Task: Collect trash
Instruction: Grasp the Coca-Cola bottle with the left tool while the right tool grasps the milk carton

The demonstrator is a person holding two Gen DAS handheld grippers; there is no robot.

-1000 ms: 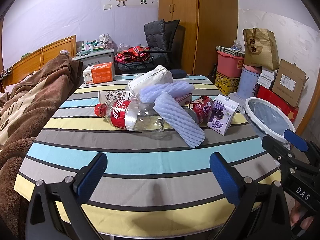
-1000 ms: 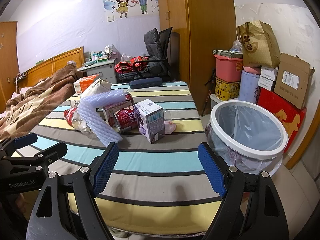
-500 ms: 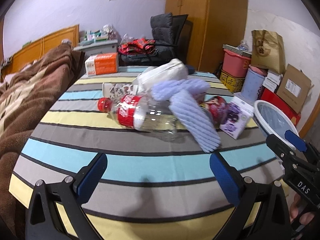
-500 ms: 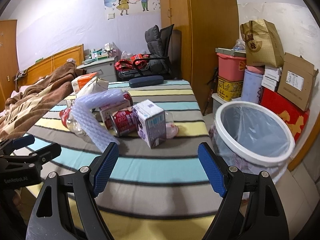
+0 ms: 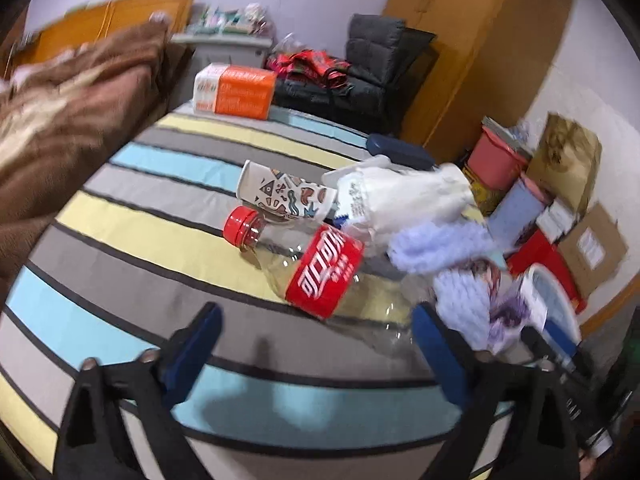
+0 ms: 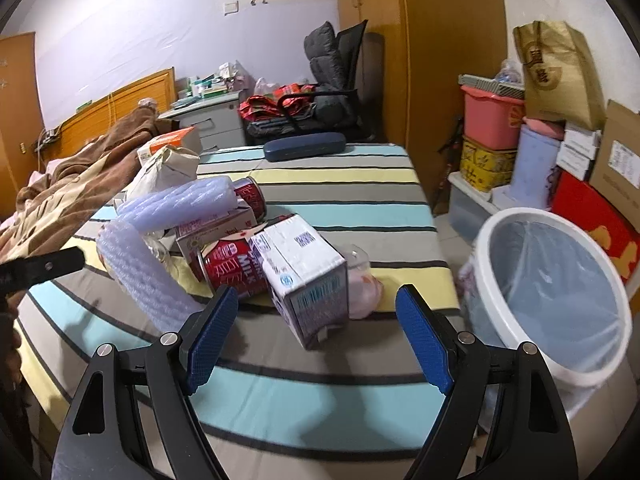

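Two grippers are held spread wide and empty: the left gripper [image 5: 316, 344] just short of the clear bottle [image 5: 316, 268], the right gripper [image 6: 316, 336] before the milk carton [image 6: 304, 276]. Both items lie on the striped table [image 6: 340, 216]. The bottle is best clamped across its red label, and the carton across its flat sides, before being carried to the lined bin [image 6: 552, 304] beside the table.

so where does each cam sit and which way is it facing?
Left wrist: on the left gripper, low over the striped table, facing the clear bottle; own open fingers show.
Right wrist: on the right gripper, facing the milk carton, bin at right; own open fingers show, left gripper's tip at left edge.
Shared: table, foam sleeves, bin.
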